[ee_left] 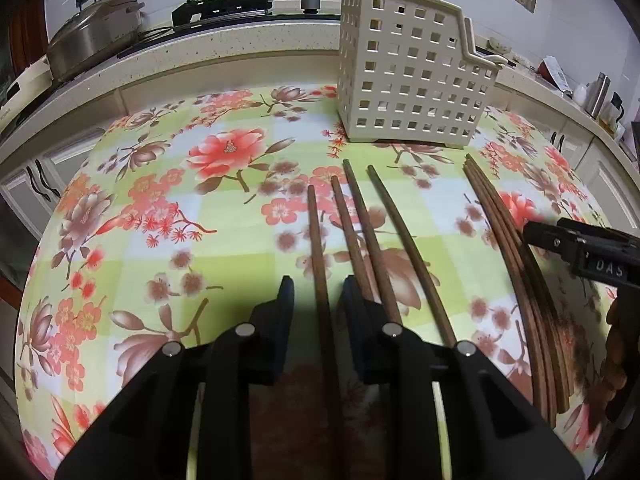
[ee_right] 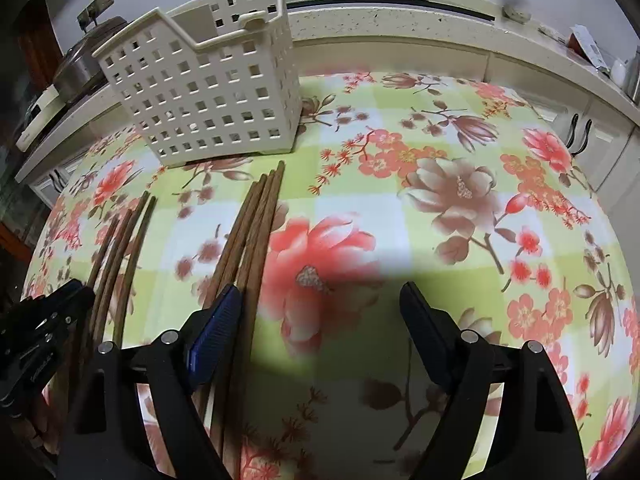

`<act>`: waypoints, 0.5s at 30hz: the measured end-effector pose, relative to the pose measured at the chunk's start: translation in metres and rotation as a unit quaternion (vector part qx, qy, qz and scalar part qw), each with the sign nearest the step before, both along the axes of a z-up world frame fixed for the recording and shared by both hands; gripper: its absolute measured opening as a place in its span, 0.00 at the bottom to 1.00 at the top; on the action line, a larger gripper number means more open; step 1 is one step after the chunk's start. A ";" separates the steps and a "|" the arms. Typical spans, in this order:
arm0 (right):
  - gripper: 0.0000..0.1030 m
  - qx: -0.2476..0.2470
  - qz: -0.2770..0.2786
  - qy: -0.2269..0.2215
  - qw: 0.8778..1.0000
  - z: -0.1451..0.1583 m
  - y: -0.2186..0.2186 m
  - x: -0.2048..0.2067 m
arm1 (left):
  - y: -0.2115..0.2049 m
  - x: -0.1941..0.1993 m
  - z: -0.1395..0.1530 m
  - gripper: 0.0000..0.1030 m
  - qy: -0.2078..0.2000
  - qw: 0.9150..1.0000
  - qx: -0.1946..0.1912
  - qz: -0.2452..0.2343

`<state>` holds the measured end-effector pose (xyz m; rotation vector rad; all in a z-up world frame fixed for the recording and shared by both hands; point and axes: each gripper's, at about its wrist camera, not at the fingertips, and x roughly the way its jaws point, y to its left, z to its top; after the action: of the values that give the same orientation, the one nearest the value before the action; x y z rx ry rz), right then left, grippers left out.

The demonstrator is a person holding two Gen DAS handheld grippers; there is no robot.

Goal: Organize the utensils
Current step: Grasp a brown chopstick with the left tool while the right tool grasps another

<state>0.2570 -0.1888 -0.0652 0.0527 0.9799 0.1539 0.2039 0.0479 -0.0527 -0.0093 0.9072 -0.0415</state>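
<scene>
Brown wooden chopsticks lie on a floral tablecloth in two groups. In the left wrist view a spread group (ee_left: 362,232) lies ahead and a tight bundle (ee_left: 516,248) to the right. My left gripper (ee_left: 318,300) is open, its fingers straddling the leftmost chopstick (ee_left: 318,248) just above the cloth. A cream perforated utensil holder (ee_left: 408,68) stands upright behind them. In the right wrist view my right gripper (ee_right: 322,308) is wide open and empty; its left finger (ee_right: 218,328) rests beside the tight bundle (ee_right: 252,232). The holder (ee_right: 204,96) is far left.
A kitchen counter (ee_left: 240,40) runs behind the table, with a cooker (ee_left: 96,32) at the left and bottles (ee_left: 600,92) at the right. Cabinet doors with handles (ee_right: 580,132) sit below it. My right gripper's body (ee_left: 580,248) shows at the left view's right edge.
</scene>
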 end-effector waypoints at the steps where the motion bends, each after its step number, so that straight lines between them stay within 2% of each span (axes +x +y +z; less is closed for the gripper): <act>1: 0.74 0.002 0.002 0.001 1.000 0.000 0.000 0.001 | 0.000 0.000 0.000 0.24 -0.001 1.000 0.001 -0.001; 11: 0.74 -0.048 0.012 -0.007 0.999 -0.006 0.013 0.006 | -0.003 0.001 0.000 0.21 0.000 1.000 0.012 -0.003; 13: 0.72 -0.048 0.020 -0.011 0.999 -0.006 0.015 0.007 | -0.002 0.002 0.000 0.19 0.002 1.000 0.016 -0.002; 15: 0.66 -0.046 0.028 -0.014 0.998 -0.005 0.016 0.007 | -0.001 0.003 0.000 0.16 0.003 1.000 0.016 -0.002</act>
<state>0.2643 -0.1727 -0.0706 -0.0616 0.9598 0.1599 0.2066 0.0472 -0.0524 0.0217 0.9137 -0.0308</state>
